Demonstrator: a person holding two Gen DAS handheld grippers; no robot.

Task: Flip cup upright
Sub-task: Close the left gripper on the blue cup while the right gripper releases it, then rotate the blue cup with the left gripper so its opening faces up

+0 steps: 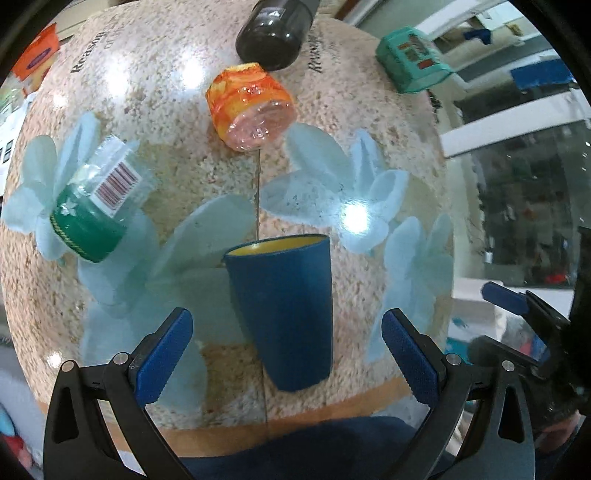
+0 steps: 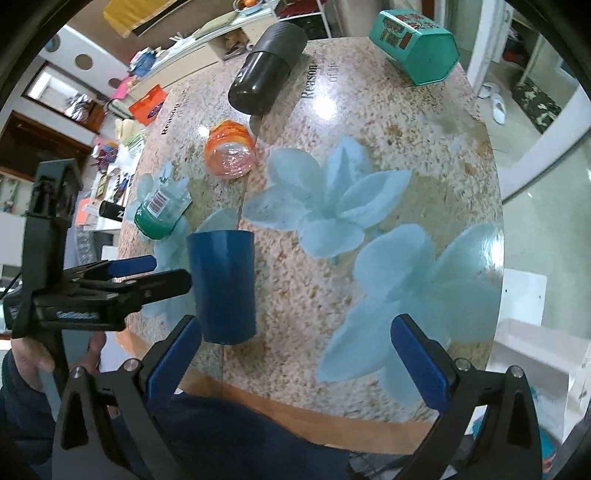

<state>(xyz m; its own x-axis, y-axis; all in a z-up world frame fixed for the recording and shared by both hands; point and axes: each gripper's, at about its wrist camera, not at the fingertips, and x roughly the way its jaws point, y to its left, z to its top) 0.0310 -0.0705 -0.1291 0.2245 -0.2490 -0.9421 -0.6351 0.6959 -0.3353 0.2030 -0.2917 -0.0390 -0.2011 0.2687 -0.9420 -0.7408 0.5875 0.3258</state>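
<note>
Cup: one, blue with a yellow inside, standing mouth-up on the tabletop, between the spread fingers of your left tool, untouched. Your right tool hangs over the near edge, fingers likewise wide apart, holding nothing. Farther out: one green bottle and one orange bottle, each on its side; one dark cylinder; one teal tin.
</note>
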